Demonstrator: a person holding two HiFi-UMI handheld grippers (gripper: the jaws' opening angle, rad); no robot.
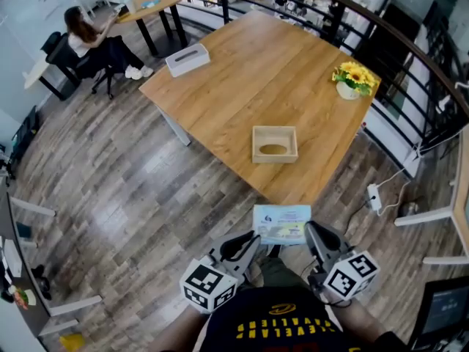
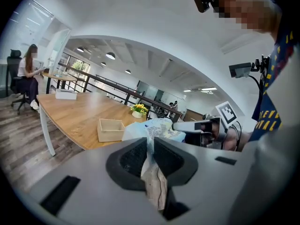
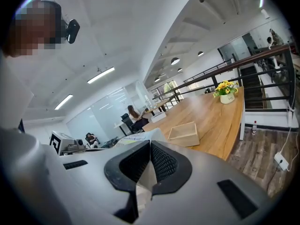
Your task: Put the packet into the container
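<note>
Above wood floor short of the bench [image 1: 242, 72], clamped with left gripper [image 1: 253, 239] and right gripper [image 1: 311, 230] on opposite edges of the packet [image 1: 282, 224], container [image 1: 275, 158] ahead; probably light, limp, slick, best pinched at those edges.

Glossy plastic packet [image 1: 281, 224], pale matt wooden container [image 1: 275, 130], smooth wood-grain table [image 1: 242, 79], plank floor [image 1: 124, 196]

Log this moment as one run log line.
packet: held in air | left gripper: shut on packet | right gripper: shut on packet | container: on table, without packet
</note>
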